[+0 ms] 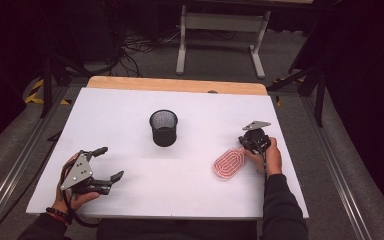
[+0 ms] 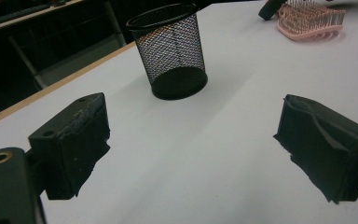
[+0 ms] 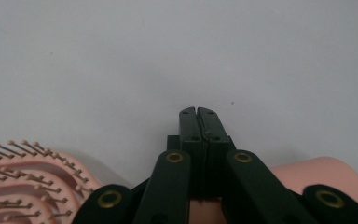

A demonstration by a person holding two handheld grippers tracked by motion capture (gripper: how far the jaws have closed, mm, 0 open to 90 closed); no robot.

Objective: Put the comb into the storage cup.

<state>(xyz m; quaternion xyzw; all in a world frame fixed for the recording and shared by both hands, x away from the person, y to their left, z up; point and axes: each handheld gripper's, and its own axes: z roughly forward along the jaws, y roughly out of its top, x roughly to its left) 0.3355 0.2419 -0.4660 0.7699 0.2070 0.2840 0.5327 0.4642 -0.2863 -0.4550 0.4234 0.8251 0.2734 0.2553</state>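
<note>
Hairbrush point(image 1: 229, 164), pink and bristles up, lies on the white table point(image 1: 130, 115) in the lower right of the high view, well apart from the black mesh cup point(image 1: 163, 128) that stands upright near the centre of the frame. Right gripper point(image 1: 246, 143) sits at the brush's upper right end, just beside or touching it; in the right gripper view its jaws are pressed together with nothing visible between them, the brush head point(image 3: 32, 179) lies at lower left, and the pink handle point(image 3: 328, 177) passes beneath the gripper body at lower right. Whether the jaws touch the handle cannot be told. Left gripper point(image 1: 107, 162) rests at the lower left of the high view, jaws spread wide and empty; the left gripper view looks between them toward the cup point(image 2: 170, 51) at upper centre and the brush point(image 2: 310, 21) in the upper right corner.

Judged from this layout, the work is at an early stage: the cup appears empty and the brush is not yet lifted. Remaining, by estimate, are a firm grasp of the handle, the carry, and placement of the brush in the cup.
</note>
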